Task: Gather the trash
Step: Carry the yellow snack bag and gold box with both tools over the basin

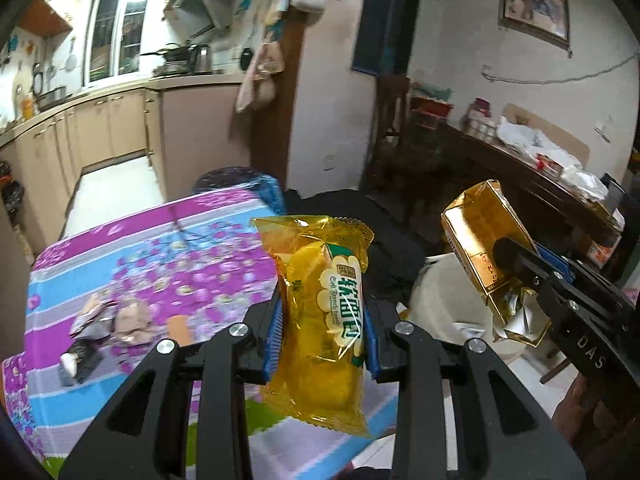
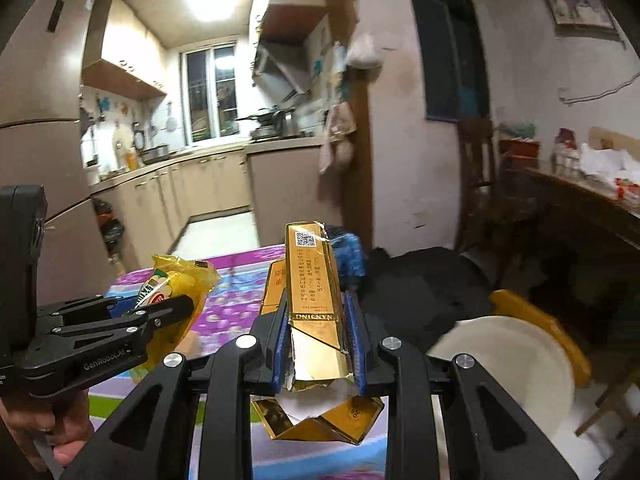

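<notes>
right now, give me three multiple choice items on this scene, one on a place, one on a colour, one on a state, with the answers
1. Where does the leftover trash lie?
A. on the flowered tablecloth
B. in the white basin
C. on the kitchen counter

2. What colour is the bread wrapper in the left gripper?
A. red
B. yellow
C. white

3. What state is the right gripper in?
A. wide open and empty
B. shut on a spoon
C. shut on the gold carton

Answers:
1. A: the crumpled wrappers rest on the flowered tablecloth, at the left of the left wrist view.
2. B: the clear yellow plastic shows between the blue pads.
3. C: the right wrist view shows both pads pressing the sides of the gold carton, whose torn lower end hangs below them.
</notes>
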`<state>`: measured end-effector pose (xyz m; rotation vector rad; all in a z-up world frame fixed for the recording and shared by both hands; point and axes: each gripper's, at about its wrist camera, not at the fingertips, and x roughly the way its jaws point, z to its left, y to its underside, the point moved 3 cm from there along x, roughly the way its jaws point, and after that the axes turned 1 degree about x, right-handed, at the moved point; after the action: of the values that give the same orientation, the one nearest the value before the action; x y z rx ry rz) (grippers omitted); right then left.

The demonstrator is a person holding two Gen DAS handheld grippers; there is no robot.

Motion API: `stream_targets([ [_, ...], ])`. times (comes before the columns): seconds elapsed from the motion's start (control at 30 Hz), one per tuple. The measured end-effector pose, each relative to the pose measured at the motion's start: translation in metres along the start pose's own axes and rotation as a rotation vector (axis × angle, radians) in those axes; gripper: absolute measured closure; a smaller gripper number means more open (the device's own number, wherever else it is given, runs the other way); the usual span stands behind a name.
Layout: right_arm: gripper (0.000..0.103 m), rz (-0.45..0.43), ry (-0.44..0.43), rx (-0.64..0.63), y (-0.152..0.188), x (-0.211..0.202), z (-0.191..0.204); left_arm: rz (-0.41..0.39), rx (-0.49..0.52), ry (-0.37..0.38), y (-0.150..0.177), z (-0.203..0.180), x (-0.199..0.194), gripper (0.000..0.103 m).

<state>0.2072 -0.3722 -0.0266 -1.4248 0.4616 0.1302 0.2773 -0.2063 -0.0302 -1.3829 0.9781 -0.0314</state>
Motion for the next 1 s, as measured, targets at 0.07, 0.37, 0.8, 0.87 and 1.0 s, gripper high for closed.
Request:
stream_targets([
  [0.07,0.077,-0.005,0.028,0.005,-0.004,-0.008,-0.021,0.003,0.018,0.019,-0.004,-0.017,0.006,0.072],
  [0.37,0.077,0.032,0.193,0.045,-0.022,-0.042,-0.155,0.033,0.1,0.131,-0.029,-0.112,0.043,0.073],
  [0.8,0.077,0.338,0.256,0.142,-0.004,0.034,-0.287,0.249,0.144,0.201,-0.02,-0.2,0.136,0.073],
  [0.87,0.077,0.383,0.246,0.16,0.001,0.048,-0.301,0.291,0.147,0.198,-0.012,-0.205,0.152,0.073],
  [1.0,0.077,0.446,0.238,0.168,0.016,0.068,-0.295,0.334,0.148,0.179,0.0,-0.211,0.17,0.073],
])
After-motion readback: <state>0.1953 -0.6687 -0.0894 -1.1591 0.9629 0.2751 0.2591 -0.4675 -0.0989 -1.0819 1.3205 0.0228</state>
